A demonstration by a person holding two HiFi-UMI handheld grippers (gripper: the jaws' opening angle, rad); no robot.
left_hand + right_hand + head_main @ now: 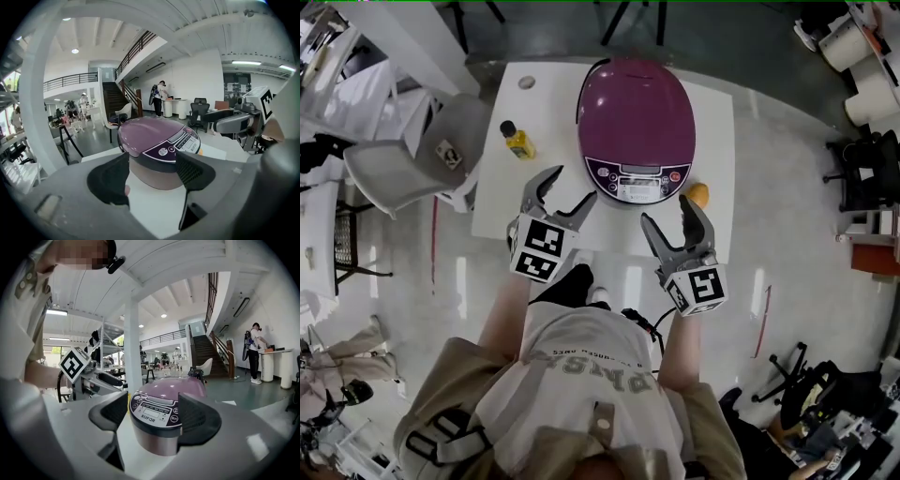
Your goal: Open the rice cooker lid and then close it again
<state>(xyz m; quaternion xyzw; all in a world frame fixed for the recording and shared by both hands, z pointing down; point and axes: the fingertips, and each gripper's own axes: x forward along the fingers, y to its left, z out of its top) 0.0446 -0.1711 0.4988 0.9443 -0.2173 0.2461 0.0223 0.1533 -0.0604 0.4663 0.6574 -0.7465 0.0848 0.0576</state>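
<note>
We hold left gripper (570,187) and right gripper (667,211) open, empty, just short of the closed purple rice cooker (636,164) on the white surface (502,202); a misplaced push would likely shove it back, not free the lid (636,103).

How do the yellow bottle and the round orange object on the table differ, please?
The yellow bottle has a dark cap and longer body; the round orange object is plain and ball-like. The yellow bottle is left of the rice cooker; the round orange object is right of it, by its panel. Both rest on the white table.
</note>
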